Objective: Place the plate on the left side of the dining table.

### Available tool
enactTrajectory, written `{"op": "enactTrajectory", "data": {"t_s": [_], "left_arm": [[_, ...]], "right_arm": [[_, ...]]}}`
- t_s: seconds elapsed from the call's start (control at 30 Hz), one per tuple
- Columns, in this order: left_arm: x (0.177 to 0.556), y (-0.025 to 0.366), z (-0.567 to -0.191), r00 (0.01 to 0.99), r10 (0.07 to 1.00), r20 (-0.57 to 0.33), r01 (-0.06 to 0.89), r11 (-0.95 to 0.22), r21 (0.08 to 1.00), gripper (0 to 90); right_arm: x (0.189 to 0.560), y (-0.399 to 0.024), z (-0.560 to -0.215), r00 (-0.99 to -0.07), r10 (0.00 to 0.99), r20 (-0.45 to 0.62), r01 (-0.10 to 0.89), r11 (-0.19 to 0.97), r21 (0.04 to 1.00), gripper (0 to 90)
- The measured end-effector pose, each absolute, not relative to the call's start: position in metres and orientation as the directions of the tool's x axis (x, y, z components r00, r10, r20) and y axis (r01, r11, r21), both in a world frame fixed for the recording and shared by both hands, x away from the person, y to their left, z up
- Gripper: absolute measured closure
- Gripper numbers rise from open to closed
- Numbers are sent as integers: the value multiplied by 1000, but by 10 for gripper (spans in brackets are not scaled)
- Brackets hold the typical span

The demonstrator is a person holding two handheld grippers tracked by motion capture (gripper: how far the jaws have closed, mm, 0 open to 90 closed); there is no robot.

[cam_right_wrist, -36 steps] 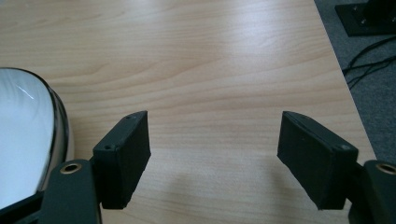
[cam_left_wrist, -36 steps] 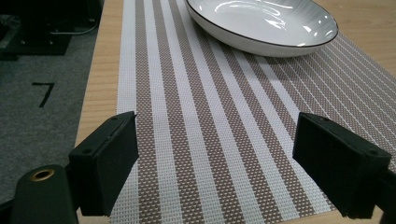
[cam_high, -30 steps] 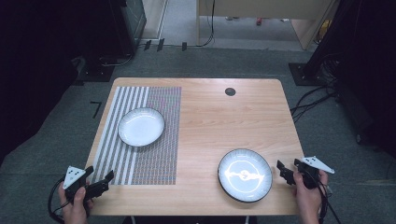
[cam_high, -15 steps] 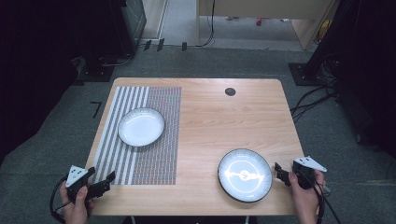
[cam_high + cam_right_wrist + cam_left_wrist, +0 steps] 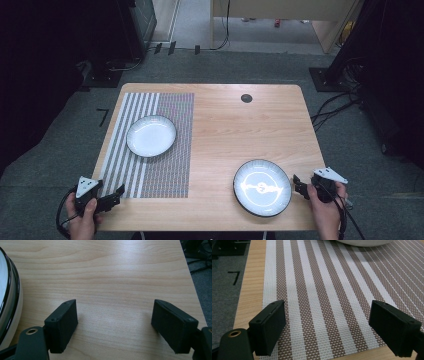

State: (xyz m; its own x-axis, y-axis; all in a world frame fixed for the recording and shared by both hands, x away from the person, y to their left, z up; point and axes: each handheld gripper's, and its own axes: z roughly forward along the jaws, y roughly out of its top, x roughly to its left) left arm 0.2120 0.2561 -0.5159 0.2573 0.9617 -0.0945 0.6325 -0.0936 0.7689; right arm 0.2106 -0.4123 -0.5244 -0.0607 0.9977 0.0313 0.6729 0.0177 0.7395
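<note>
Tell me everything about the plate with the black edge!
The black-rimmed plate is round, white and glossy inside, with a small dark mark in its middle and glare from the lights. It looks ceramic. It lies flat and empty on the bare wooden table, near the front right. The open right gripper sits just beside it, not touching.

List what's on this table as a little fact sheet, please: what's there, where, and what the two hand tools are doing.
table: wooden
placemat: striped, on the table's left part
white plate: on the placemat
dark-rimmed plate: on bare wood, near right
left gripper: open, at the placemat's near edge
right gripper: open, just right of the dark-rimmed plate
held: nothing
</note>
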Motion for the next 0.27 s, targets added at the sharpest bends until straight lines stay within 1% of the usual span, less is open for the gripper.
{"op": "enactTrajectory", "data": {"t_s": [0.27], "left_arm": [[212, 257, -516, 248, 964, -95, 625, -84, 776, 140]], "right_arm": [[211, -412, -524, -66, 997, 30, 673, 22, 739, 193]]}}
